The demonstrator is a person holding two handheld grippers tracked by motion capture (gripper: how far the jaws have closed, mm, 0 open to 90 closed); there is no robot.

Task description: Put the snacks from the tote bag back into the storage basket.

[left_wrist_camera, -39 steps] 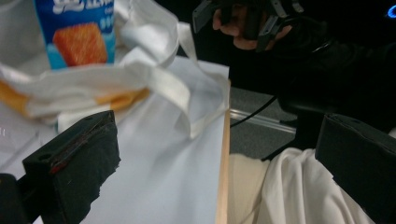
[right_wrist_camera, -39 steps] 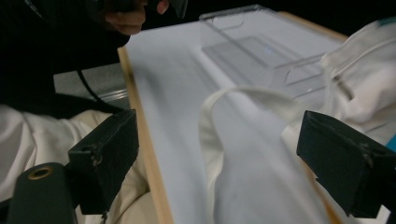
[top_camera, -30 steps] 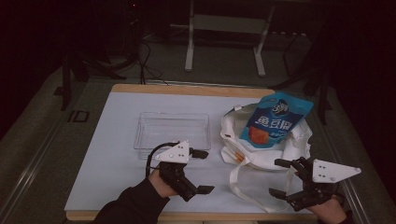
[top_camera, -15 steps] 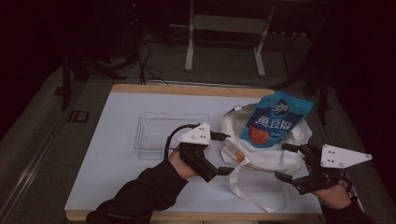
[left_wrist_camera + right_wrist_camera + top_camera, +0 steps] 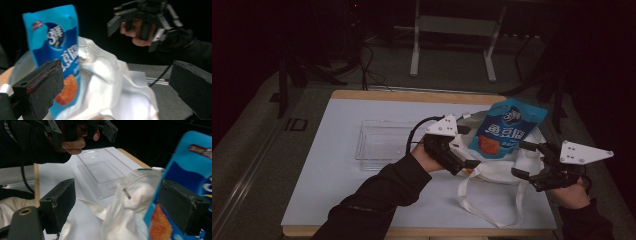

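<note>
A blue snack bag (image 5: 508,128) stands partly inside a white cloth tote bag (image 5: 507,170) at the right of the table. From the left gripper view the snack bag (image 5: 56,57) rises behind the tote's white cloth (image 5: 110,82). My left gripper (image 5: 468,147) is open at the tote's left rim, with cloth between its jaws in its own view (image 5: 117,87) but not pinched. My right gripper (image 5: 528,160) is open at the tote's right side. Its own view (image 5: 125,207) has the tote cloth (image 5: 130,202) and the snack bag (image 5: 185,185) ahead of its jaws.
A clear plastic tray (image 5: 387,142) lies left of the tote on the white tabletop (image 5: 332,165); the right gripper view has that tray (image 5: 102,170) beyond the tote. The tote's long straps (image 5: 482,205) trail toward the front edge. Dark floor with metal stands surrounds the table.
My left gripper has moved right and away from the front edge to the tote's left rim. My right gripper has risen a little and shifted closer to the tote's right side.
</note>
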